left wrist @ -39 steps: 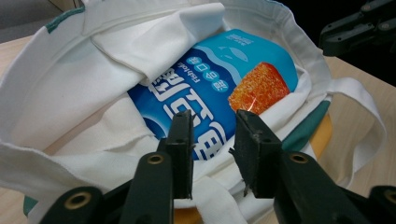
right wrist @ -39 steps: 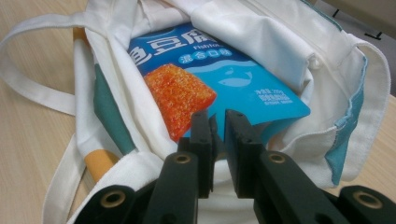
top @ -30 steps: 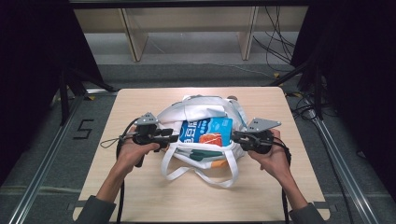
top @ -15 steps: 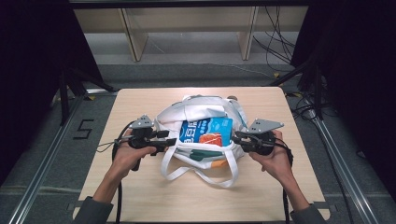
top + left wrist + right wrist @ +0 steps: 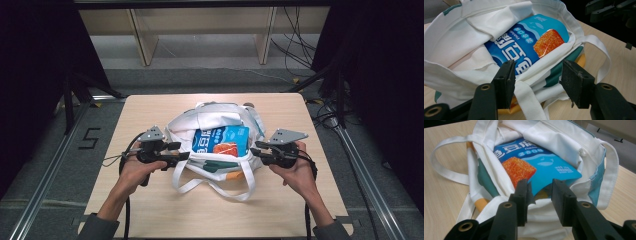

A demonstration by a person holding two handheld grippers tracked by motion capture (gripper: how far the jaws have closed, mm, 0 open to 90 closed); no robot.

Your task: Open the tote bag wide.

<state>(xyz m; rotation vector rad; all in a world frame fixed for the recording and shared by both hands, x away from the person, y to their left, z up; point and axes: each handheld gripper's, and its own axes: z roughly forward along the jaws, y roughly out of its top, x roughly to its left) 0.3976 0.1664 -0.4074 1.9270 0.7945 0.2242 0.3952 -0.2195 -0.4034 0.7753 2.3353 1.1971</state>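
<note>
Centrally on the pale wooden table point(image 5: 150, 200) lies a soft white canvas tote bag point(image 5: 210, 122) with green, yellow and light-blue printed patches, its cloth crumpled into loose folds. Sticking out of its mouth is a glossy blue snack packet point(image 5: 220, 141), flat and rectangular, printed with white characters and an orange, grainy square. Two flat white strap handles point(image 5: 215, 187) loop limply from the bag onto the table toward the person.

At the bag's left edge the left gripper point(image 5: 181, 151) has just been opening its jaws; they stand apart astride a handle strap and the bag's rim, pressing nothing. At the right edge the right gripper point(image 5: 254, 151) has likewise been opening, its jaws parted at the rim, the packet's corner between them unpinched.
</note>
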